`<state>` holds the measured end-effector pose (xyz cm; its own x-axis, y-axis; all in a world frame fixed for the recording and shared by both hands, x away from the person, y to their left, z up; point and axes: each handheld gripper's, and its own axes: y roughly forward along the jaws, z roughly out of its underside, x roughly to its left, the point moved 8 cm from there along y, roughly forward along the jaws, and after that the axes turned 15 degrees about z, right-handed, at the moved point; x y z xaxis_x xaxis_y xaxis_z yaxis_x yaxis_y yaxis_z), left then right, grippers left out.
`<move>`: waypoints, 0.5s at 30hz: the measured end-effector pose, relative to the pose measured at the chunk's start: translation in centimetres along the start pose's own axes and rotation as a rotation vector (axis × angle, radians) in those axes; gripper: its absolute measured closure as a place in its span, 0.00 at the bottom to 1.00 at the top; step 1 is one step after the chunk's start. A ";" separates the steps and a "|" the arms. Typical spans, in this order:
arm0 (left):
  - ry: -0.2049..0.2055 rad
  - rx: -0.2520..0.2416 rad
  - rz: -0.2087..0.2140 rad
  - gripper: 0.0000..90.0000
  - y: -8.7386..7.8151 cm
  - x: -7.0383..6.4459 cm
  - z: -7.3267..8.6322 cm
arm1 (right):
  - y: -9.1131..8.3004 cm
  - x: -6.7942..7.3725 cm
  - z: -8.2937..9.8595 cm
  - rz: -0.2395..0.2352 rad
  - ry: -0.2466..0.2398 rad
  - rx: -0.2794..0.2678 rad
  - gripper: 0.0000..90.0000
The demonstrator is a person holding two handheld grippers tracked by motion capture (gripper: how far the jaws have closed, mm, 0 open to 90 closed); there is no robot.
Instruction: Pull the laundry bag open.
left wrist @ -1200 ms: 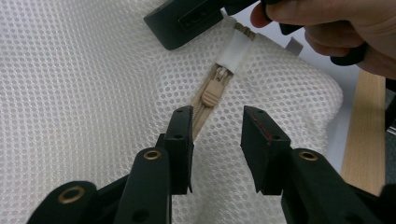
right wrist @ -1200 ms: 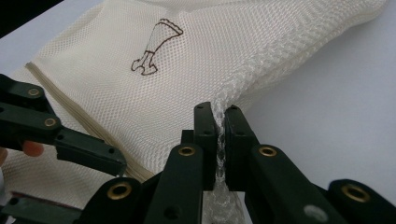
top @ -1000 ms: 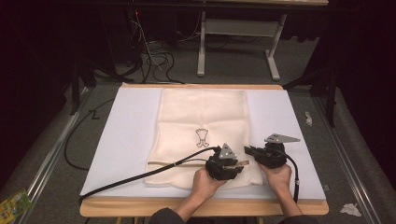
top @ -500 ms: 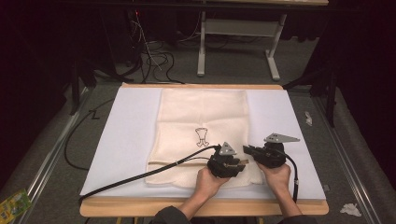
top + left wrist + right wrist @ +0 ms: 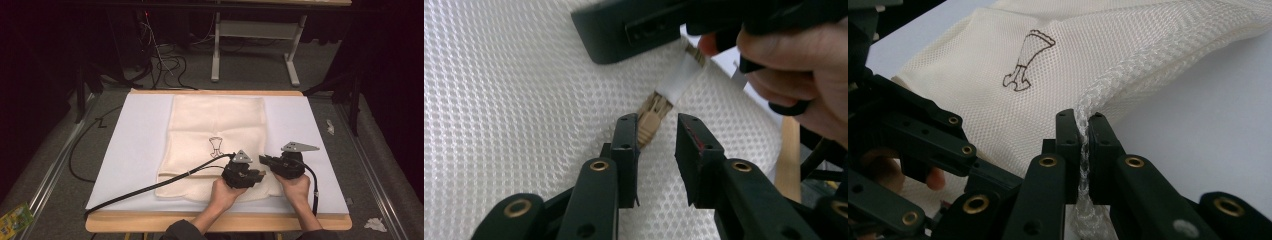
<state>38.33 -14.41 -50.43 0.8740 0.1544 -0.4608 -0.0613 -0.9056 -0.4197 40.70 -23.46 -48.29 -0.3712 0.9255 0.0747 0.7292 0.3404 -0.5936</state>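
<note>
The left gripper [image 5: 656, 132] has edged toward the right gripper [image 5: 1083, 131], parted around the cord's toggle [image 5: 648, 126], while the right stays clamped on the cord [image 5: 1087, 107] at the bag's [image 5: 216, 125] near edge.

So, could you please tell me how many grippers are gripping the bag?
1: right tongs pinch the white braided drawstring of the cream mesh bag; left tongs stand open.

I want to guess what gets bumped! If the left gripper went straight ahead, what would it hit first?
Probably the tan cord stopper on the mesh bag. It lies between the open left gripper jaws, against one of them. Beyond it sits the right gripper, though depth is hard to judge.
</note>
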 end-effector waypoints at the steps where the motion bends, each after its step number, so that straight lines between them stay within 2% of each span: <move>1: -0.013 -0.007 0.013 0.81 0.1 -0.1 -0.1 | 0.0 -0.1 0.1 0.001 -0.001 0.001 0.97; 3: -0.015 -0.002 0.008 0.81 0.1 0.0 0.0 | -0.1 -0.3 0.3 0.001 0.005 0.003 0.97; 5: -0.013 0.015 -0.014 0.81 0.1 0.3 0.3 | -0.1 -0.4 0.4 0.000 0.006 0.001 0.97; 10: -0.023 0.014 -0.007 0.81 0.3 0.4 0.4 | 0.2 -0.1 0.4 -0.005 0.012 0.002 0.97; 12: -0.023 0.008 0.014 0.84 0.3 0.1 0.3 | 0.2 -0.1 0.4 -0.006 0.014 0.002 0.97; 15: -0.003 0.017 0.023 0.86 0.6 -0.2 0.2 | 0.1 -0.1 0.4 -0.008 0.016 0.001 0.97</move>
<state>37.98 -14.87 -50.74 0.8710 0.1349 -0.4724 -0.0896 -0.9018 -0.4227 40.62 -23.57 -48.69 -0.3680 0.9252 0.0923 0.7254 0.3478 -0.5940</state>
